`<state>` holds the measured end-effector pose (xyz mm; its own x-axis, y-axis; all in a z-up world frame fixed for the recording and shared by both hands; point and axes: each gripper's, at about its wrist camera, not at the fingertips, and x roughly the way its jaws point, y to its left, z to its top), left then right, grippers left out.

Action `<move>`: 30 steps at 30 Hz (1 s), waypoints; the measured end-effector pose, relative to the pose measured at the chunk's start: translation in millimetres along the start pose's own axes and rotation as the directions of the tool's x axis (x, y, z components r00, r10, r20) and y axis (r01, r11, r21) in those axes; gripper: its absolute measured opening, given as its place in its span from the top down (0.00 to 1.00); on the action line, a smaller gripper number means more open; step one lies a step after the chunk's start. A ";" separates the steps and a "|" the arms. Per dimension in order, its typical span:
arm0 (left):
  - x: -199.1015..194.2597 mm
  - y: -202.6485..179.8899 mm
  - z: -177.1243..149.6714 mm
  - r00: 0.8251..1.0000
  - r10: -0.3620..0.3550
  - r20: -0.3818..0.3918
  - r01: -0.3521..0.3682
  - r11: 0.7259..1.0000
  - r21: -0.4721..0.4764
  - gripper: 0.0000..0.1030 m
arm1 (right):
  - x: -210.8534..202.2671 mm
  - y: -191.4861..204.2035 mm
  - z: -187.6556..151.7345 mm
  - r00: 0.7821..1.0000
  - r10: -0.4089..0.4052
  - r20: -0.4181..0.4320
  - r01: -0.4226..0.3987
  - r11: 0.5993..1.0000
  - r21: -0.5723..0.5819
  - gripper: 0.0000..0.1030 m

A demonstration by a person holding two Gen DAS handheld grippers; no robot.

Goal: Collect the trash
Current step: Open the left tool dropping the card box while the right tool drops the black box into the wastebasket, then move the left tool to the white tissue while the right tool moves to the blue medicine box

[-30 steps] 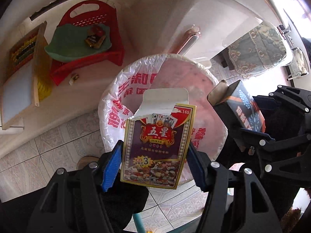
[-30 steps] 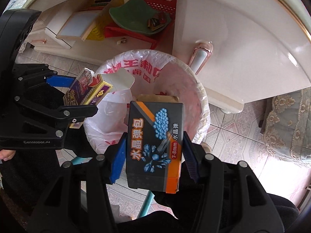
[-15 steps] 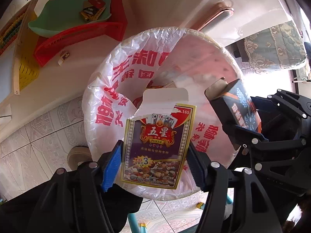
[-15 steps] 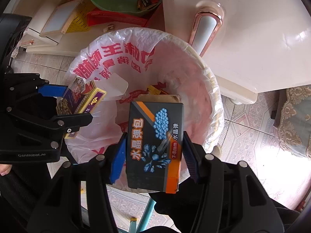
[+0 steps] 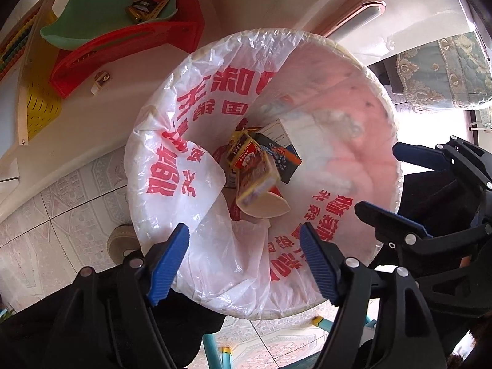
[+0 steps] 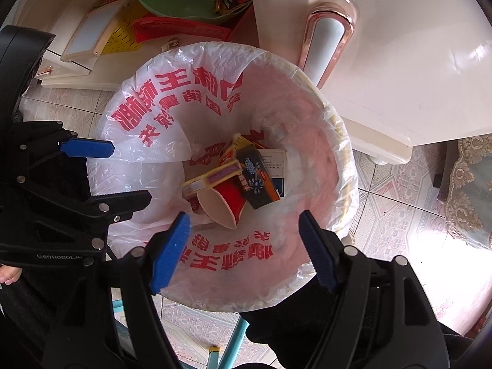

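A bin lined with a white plastic bag printed in red (image 5: 384,98) (image 6: 335,117) fills both views from above. Down inside it lie the purple-and-yellow playing-card box (image 5: 252,169) (image 6: 212,178) and the dark blue-and-orange box (image 5: 283,156) (image 6: 256,178), blurred, beside a red paper cup (image 6: 227,203). My left gripper (image 5: 243,236) (image 6: 129,173) hangs over the near rim, its jaws opening with nothing between them. My right gripper (image 6: 243,218) (image 5: 384,181) hangs beside it, jaws also opening and empty.
A white table with a pink-gold leg (image 6: 326,37) stands right behind the bin. A red basket holding a green dish (image 5: 123,30) and a wooden abacus frame (image 5: 27,70) sit on a low shelf. Tiled floor (image 5: 61,215) and a cushioned seat (image 5: 446,73) surround the bin.
Both grippers have opened and let go of their boxes, which have dropped into the bin. Before that, both hands sank closer to the bin's mouth.
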<state>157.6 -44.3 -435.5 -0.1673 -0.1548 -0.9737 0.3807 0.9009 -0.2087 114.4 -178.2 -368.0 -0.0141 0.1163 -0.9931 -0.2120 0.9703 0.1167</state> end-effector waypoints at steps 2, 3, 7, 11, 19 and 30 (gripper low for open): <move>-1.7 -2.0 -1.3 1.000 0.006 0.005 -0.006 1.000 0.001 0.30 | -2.4 1.2 -1.2 1.000 -0.006 0.006 0.006 1.000 -0.003 0.31; -2.3 -3.4 -1.7 1.000 0.005 0.007 -0.005 1.000 0.000 0.30 | -4.2 1.3 -2.0 1.000 -0.008 0.010 0.008 1.000 -0.003 0.31; -12.8 -8.4 -6.8 1.000 0.012 0.025 -0.012 1.000 -0.001 0.30 | -16.8 5.0 -7.3 0.999 -0.016 0.033 0.016 1.000 -0.003 0.31; -35.4 -19.1 -20.8 0.998 0.028 0.064 -0.029 0.999 0.020 0.30 | -42.0 13.1 -18.5 0.998 -0.012 0.069 0.014 0.999 -0.031 0.31; -156.1 -26.1 -58.6 0.978 -0.007 0.208 0.007 1.000 0.000 0.24 | -153.3 36.2 -34.8 0.977 0.078 0.200 -0.048 0.987 -0.150 0.22; -394.9 21.2 -21.5 0.902 0.200 0.382 -0.137 0.973 -0.187 0.13 | -358.4 31.0 38.2 0.872 0.194 0.450 -0.068 0.957 -0.280 0.09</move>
<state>212.1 44.6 -53.5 0.2724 -0.1140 -0.9554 0.2232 0.9734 -0.0525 150.2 -181.7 -8.1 0.3863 0.3847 -0.8383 -0.4761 0.8616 0.1759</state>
